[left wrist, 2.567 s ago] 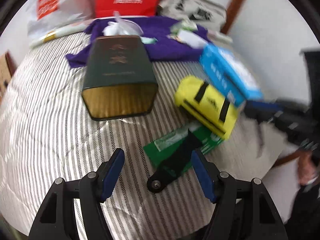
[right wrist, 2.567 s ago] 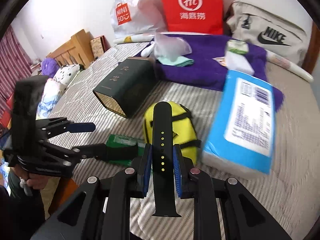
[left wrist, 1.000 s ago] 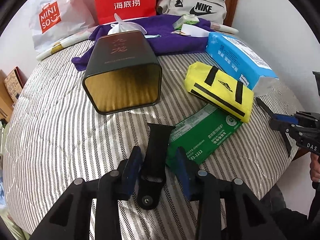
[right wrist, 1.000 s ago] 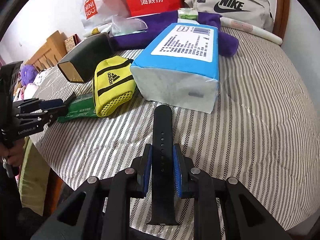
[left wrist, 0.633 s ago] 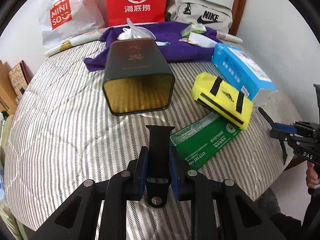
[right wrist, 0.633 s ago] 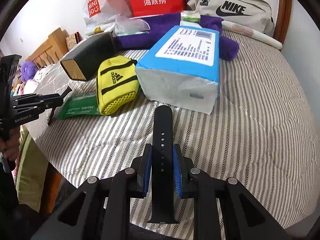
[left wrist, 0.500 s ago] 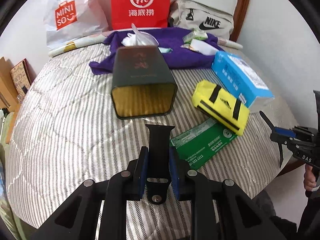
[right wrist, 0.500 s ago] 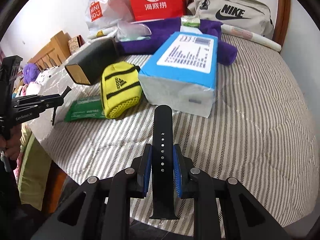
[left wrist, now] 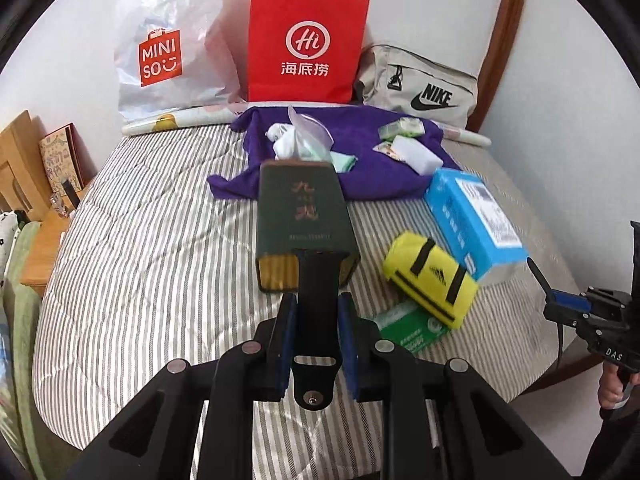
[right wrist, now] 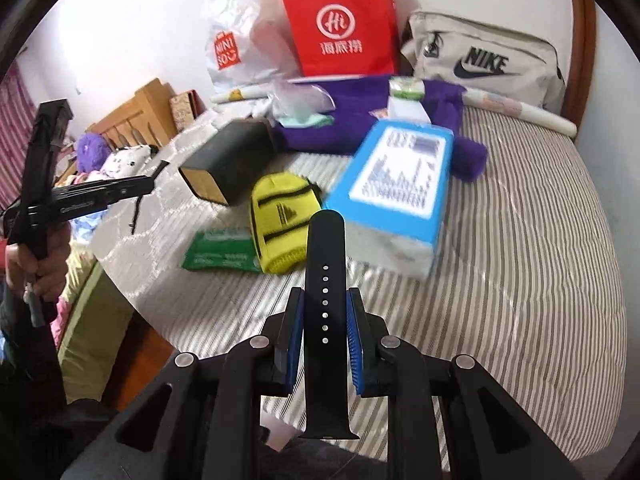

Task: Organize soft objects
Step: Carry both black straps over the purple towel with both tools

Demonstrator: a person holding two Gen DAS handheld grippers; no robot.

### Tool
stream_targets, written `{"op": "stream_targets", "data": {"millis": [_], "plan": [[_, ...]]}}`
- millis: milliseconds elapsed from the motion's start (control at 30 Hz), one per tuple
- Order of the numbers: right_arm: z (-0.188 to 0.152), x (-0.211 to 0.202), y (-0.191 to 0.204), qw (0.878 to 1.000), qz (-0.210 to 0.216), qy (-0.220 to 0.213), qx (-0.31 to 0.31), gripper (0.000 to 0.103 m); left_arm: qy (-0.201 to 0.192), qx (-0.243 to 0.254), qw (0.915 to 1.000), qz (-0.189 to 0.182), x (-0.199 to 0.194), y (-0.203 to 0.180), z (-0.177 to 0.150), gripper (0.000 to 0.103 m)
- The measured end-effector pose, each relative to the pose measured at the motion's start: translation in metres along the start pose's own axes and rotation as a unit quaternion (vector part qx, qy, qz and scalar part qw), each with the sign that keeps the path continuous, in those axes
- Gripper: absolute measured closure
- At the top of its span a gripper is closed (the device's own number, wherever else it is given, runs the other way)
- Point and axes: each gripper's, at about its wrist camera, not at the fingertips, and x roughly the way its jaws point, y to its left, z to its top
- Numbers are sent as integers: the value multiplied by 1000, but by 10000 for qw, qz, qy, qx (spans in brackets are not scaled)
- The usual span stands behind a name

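Black straps: two halves of one watch band, one in each claw, both up off the bed (left wrist: 152, 240).
Buckle strap (left wrist: 318, 312): sits in the left claw (left wrist: 318, 342). Its long way runs toward 12 o'clock, with the buckle end at 6 o'clock, close to the camera.
Left claw: its blue pads (left wrist: 289, 336) have just been closing, and now they pinch the buckle strap from 9 and 3 o'clock. The gap is narrow, just the width of the strap.
Holed strap (right wrist: 325, 320): sits in the right claw (right wrist: 325, 338). It also points to 12 o'clock, with a row of small holes down its middle.
Right claw: narrow, its pads pressed tight on the holed strap.
Where each claw lies: from the left camera the right claw (left wrist: 560, 306) is far out at 3 o'clock. From the right camera the left claw (right wrist: 140, 186) is out at 10 o'clock. They are well apart.
Next move, my guess: both straps go to the same spot. The dark box (left wrist: 304, 224) lies open at 12 o'clock from the left claw, and that claw is nearer to it.
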Motion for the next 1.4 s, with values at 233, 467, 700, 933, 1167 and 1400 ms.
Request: {"op": "stream_targets", "data": {"millis": [233,467,700,933,1167,1400], "plan": [[36,-7,-3,9995,88,-170,-234,83,-74,-98,9999,85,6,-1,29,83],[75,0,-9,9988,86,-288,-381,83,-96,-40,9999,136,15,-5,59,83],[127,23,-17,9984,216,-362,-378,83,-170,-207,9996,67,26,3,92,83],[181,58,-32,9987,290,-311,-288,83,-83,-378,9989,-252,55,8,128,83],[218,109,-48,9994,277,-41,-186,83,170,-521,9974,-478,98,11,164,83],[241,161,-53,9987,278,327,-276,83,405,-541,9955,-660,139,7,194,83]]}}
